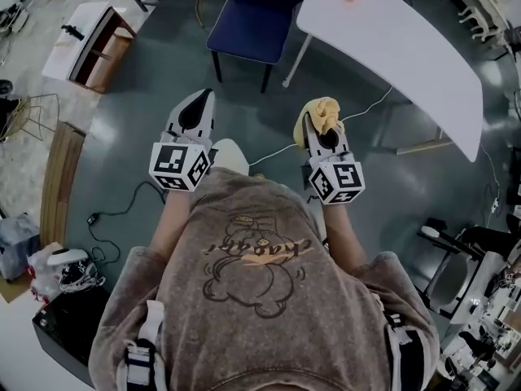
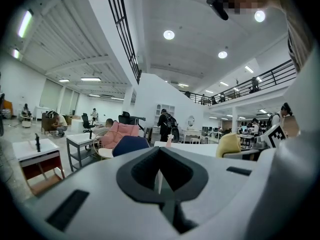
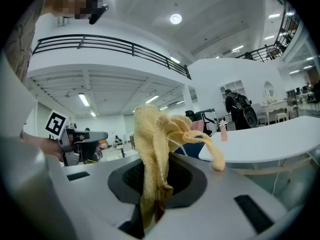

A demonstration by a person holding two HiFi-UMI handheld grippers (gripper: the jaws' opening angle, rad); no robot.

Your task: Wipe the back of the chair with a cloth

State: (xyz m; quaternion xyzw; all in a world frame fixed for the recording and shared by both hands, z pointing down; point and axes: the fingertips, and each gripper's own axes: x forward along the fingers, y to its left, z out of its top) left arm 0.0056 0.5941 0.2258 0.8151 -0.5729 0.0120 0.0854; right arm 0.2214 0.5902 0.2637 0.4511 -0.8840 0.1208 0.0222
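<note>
A person in a mottled brown sweatshirt stands on a dark floor [image 1: 155,80] in an open-plan hall, a hand-held claw in each hand, seen from a head-mounted camera looking steeply down. The right claw [image 1: 324,133] is clamped on a yellow terry cloth [image 1: 320,114], which bunches up above the jaws. In the right gripper view the cloth [image 3: 152,139] is pinched low in the right claw [image 3: 157,184], its upper part rising in a thick fold with one end flopping to the side. The left claw [image 1: 198,112] is held level with it and a little apart. The left gripper view shows the left claw [image 2: 161,174] with its jaws brought together and nothing between them (only the room shows through the gap behind the pads).

The navy blue chair [image 1: 252,10] stands ahead of the person across the floor, well apart from both claws, untouched by the cloth. Its dark legs are planted just beside the near end of a long white counter [image 1: 407,47]. The chair [image 2: 129,145] appears low in the left gripper view, in front of a pink seat. A sliver of the chair [image 3: 196,150] shows behind the cloth in the right gripper view, with the counter [image 3: 260,144] to its side. A white cable [image 1: 281,151] trails over the floor between the claws and the counter. A low white cabinet [image 1: 81,35] sits off to the person's left.
</note>
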